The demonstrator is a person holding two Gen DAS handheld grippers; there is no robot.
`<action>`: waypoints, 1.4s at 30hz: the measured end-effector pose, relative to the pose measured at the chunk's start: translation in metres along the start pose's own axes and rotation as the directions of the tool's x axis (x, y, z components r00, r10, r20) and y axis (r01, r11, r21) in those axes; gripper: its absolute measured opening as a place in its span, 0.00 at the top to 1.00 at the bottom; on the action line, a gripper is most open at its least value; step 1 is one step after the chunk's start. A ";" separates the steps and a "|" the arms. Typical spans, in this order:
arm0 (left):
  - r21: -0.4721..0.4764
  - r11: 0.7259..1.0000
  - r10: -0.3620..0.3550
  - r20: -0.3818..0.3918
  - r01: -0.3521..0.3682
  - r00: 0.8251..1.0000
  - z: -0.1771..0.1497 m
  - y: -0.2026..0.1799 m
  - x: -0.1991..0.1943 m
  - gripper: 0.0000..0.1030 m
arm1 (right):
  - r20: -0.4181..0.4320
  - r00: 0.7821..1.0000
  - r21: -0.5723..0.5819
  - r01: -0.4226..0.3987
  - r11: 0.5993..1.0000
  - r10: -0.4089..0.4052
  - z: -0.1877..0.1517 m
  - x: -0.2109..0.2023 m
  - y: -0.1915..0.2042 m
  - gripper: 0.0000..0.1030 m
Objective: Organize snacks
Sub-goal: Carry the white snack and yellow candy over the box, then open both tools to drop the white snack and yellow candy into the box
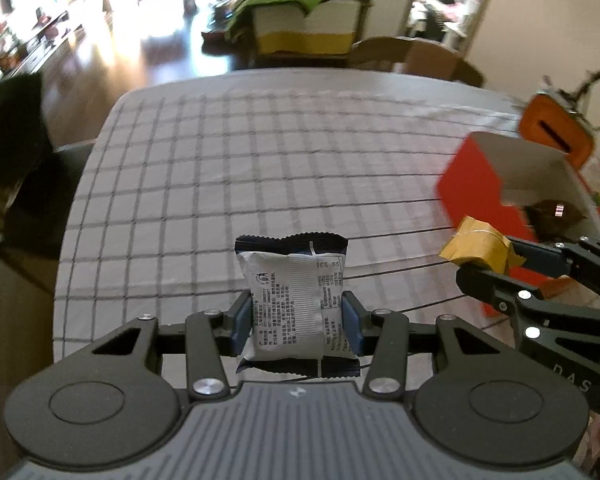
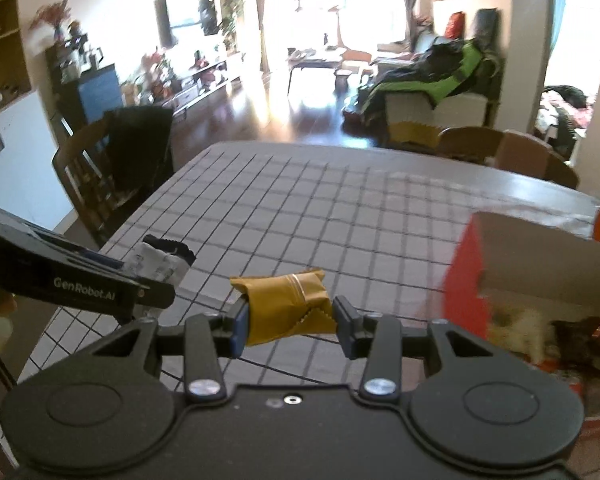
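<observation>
While red box holds dark snack | left fingers clamp silver packet | right fingers clamp gold packet

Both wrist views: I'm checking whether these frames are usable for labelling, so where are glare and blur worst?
Left wrist view: window glare washes out the upper left; the silver snack packet in the left gripper is sharp, the red box smeared. Right wrist view: the bright room behind is blown out; the gold snack packet is fairly clear, the red box blurrier.

silver packet, gold packet, red box
</observation>
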State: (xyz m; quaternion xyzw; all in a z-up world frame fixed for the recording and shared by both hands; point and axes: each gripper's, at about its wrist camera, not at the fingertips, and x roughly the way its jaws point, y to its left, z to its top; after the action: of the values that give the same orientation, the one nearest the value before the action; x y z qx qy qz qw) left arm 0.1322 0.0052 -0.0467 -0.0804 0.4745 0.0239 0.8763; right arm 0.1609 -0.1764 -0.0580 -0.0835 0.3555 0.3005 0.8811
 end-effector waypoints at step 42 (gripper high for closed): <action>0.247 0.966 -0.047 -0.127 0.078 0.991 0.062 -0.281 0.129 0.56 | -0.143 0.970 0.127 0.214 0.969 -0.196 -0.066 -0.018 -0.250 0.59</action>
State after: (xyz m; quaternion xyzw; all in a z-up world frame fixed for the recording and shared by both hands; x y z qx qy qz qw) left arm 0.2876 -0.2659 -0.0882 0.0150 0.5226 -0.0689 0.8497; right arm 0.2598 -0.4095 -0.1110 -0.0767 0.4217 0.1756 0.8863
